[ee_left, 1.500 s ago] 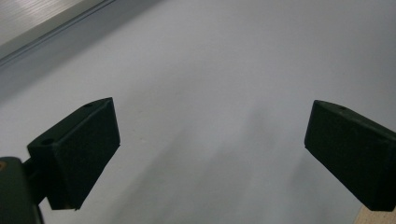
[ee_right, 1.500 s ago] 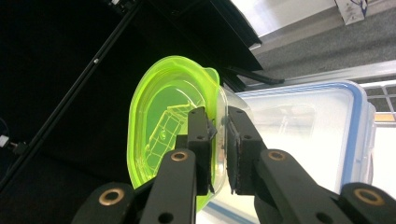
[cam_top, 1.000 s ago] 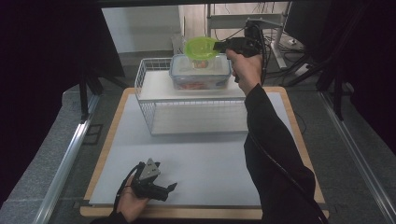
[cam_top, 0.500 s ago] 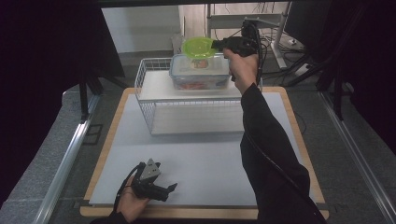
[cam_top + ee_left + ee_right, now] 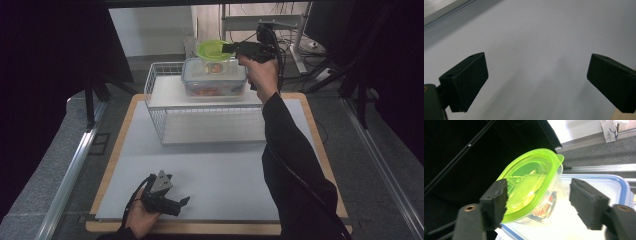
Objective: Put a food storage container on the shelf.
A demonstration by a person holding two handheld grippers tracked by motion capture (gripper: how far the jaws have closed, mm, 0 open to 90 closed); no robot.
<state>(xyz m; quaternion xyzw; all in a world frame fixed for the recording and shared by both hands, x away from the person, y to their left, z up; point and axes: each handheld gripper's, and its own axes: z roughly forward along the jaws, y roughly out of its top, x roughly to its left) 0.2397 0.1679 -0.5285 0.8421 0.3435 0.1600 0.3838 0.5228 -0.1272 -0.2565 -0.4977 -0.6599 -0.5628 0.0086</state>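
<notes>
**Tool on the right (image 5: 229,48) letting go of the green-lidded tub (image 5: 214,50): back out clean**

Right tool: jaws just been opening, now standing wide. Tub between them, one pad close by the lid rim, the other well apart, so no grip left. Left tool (image 5: 180,204): jaws wide, nothing between them, parked low at the near edge of the worktop (image 5: 225,170).

Tub perched lid-up on the blue-rimmed box (image 5: 215,82), itself on top of the wire rack (image 5: 210,125) at the far side of the worktop.

For a tidy release:
- Hold the jaws wide until both pads are clear of the rim.
- Withdraw straight back along the line of reach, level, without dragging the near pad across the lid.
- Avoid any sideways nudge; probably light, and sitting on a smooth lid, so likely to slide.
- Check for a flat seat, well inside the blue rim, before leaving.

Orientation, judged from the high view: lid facing up, long axis seemingly running across the rack, roughly in line with the reach. Small lid tab (image 5: 560,158) at the end away from the right tool.
</notes>
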